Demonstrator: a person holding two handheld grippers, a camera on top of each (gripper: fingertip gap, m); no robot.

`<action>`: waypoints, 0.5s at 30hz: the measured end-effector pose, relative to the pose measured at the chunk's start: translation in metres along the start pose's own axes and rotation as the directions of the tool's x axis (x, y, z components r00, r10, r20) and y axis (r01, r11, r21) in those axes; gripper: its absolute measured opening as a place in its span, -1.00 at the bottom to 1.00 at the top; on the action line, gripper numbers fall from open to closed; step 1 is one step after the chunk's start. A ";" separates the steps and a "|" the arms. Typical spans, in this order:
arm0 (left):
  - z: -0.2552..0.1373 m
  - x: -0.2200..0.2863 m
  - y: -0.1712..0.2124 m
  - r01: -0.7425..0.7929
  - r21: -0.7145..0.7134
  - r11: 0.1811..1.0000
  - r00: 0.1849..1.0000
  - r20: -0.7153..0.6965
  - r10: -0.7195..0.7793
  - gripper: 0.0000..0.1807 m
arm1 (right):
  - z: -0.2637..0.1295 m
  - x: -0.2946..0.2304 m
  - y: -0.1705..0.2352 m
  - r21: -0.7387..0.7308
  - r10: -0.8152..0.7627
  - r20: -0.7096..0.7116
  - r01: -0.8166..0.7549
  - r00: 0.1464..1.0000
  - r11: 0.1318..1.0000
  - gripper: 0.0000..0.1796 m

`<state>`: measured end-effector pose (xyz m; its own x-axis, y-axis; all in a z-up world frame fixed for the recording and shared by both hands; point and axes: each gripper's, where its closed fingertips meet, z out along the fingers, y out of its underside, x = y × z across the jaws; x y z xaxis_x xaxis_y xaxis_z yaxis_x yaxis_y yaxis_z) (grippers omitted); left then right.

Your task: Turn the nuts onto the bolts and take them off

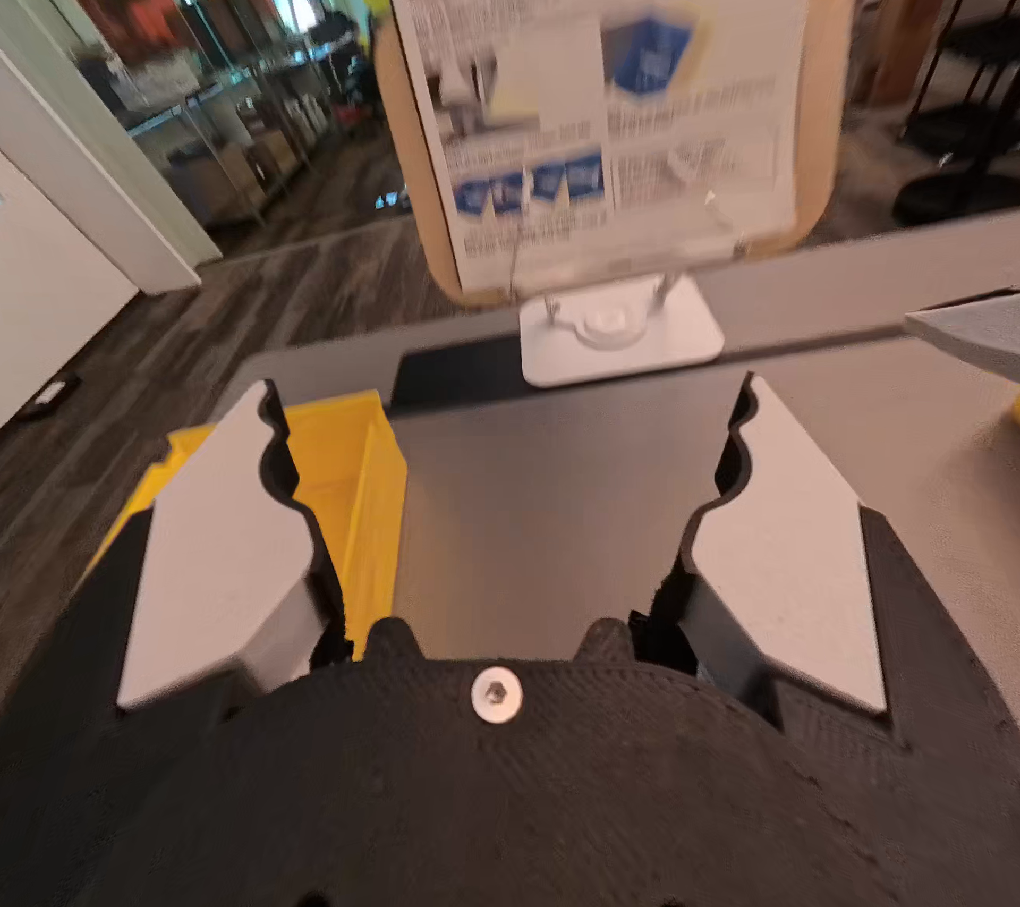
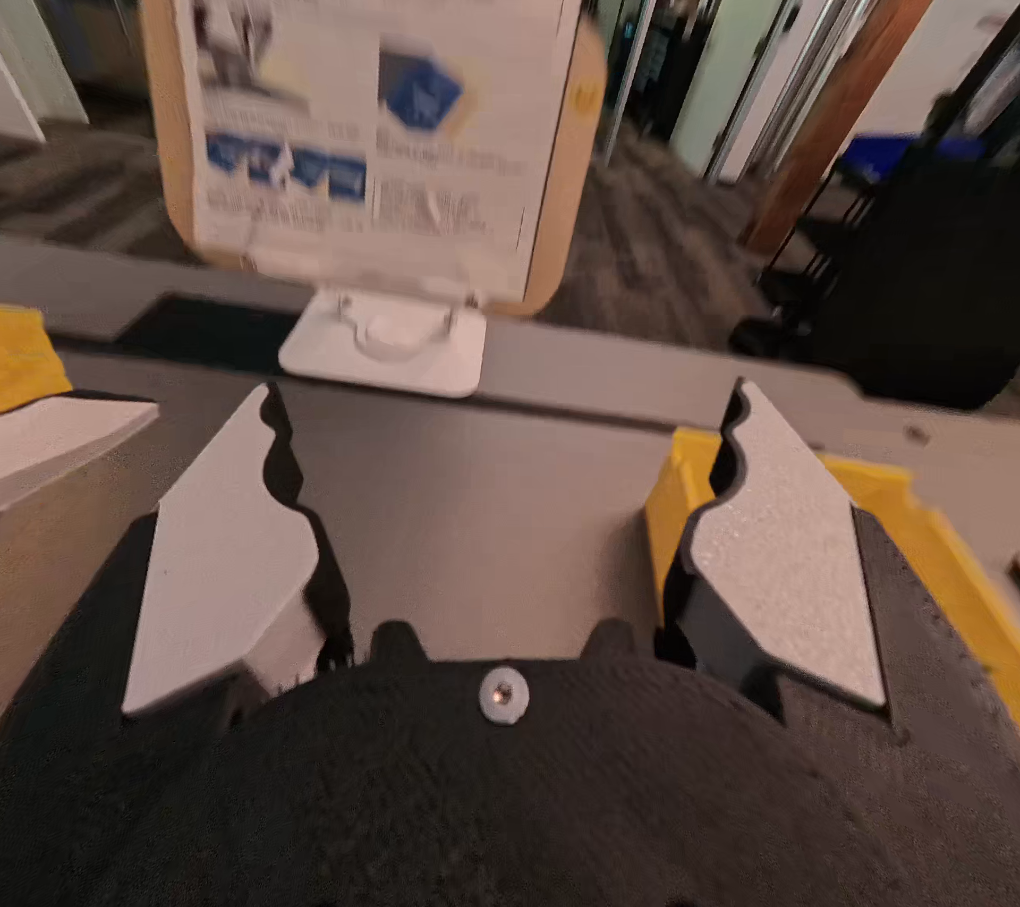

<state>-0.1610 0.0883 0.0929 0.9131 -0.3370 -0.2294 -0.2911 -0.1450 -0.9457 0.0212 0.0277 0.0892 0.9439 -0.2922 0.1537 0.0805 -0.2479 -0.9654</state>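
Observation:
No nut or bolt shows clearly in either view. My left gripper [image 1: 508, 386] is wide open and empty above the grey table [image 1: 552, 521]. A yellow bin [image 1: 353, 483] sits just behind its left finger. My right gripper [image 2: 505, 392] is also wide open and empty over the table [image 2: 474, 510]. A second yellow bin [image 2: 679, 494] lies behind its right finger and runs on to the right. A small dark item [image 2: 1014, 570] shows at the right edge beside that bin; I cannot tell what it is. Both views are motion-blurred.
A printed sheet on a wooden board [image 1: 607, 80] stands on a white stand [image 1: 618, 339] at the table's far edge, also in the right wrist view [image 2: 364, 80]. The other gripper's finger shows at each view's edge [image 1: 971, 334], [image 2: 60, 433]. Floor and shelving lie beyond.

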 end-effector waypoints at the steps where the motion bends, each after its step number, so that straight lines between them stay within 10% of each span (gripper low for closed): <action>1: 0.008 0.006 0.029 -0.006 -0.039 0.999 1.000 0.002 0.006 0.70 | 0.009 -0.007 0.030 -0.049 0.018 0.007 -0.018 1.000 0.999 0.67; 7: 0.030 0.029 0.156 0.110 -0.275 0.955 0.993 -0.018 -0.119 0.68 | 0.033 -0.041 0.150 -0.277 0.101 0.033 -0.088 0.994 0.957 0.67; 15: 0.028 0.046 0.219 0.124 -0.393 0.911 0.990 -0.015 -0.141 0.69 | 0.032 -0.073 0.223 -0.459 0.175 0.047 -0.134 0.983 0.878 0.68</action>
<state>-0.1746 0.0669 -0.1309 0.9408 -0.3268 -0.0903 -0.2640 -0.5391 -0.7998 -0.0194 0.0237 -0.1437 0.9576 -0.2869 -0.0274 -0.2027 -0.6029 -0.7717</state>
